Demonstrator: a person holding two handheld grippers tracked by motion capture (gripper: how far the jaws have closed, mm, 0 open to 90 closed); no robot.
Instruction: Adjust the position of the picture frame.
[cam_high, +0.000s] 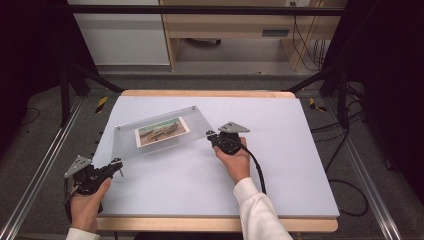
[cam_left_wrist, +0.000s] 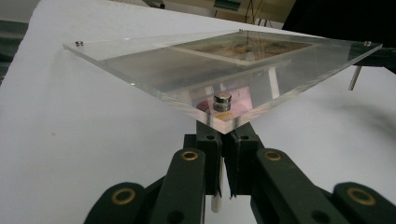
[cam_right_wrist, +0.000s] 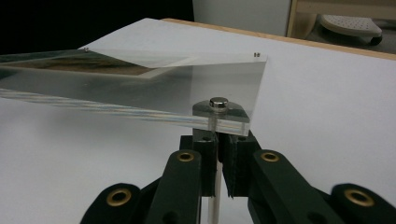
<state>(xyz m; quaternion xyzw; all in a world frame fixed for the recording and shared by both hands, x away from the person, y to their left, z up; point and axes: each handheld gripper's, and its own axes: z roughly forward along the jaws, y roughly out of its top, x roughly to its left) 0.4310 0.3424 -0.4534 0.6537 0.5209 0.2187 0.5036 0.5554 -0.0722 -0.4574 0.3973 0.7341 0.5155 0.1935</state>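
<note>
Clear acrylic photo frame (cam_high: 160, 131), carried above counter (cam_high: 280, 175): to be kept level, each hand-held gripper (cam_high: 111, 168) (cam_high: 212, 137) clamped on a corner standoff.

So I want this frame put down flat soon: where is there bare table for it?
The white table is bare right of the right tool and along the far edge. The near strip between both hands is free too. Only the middle-left is taken, under the acrylic frame held by the left tool.
</note>
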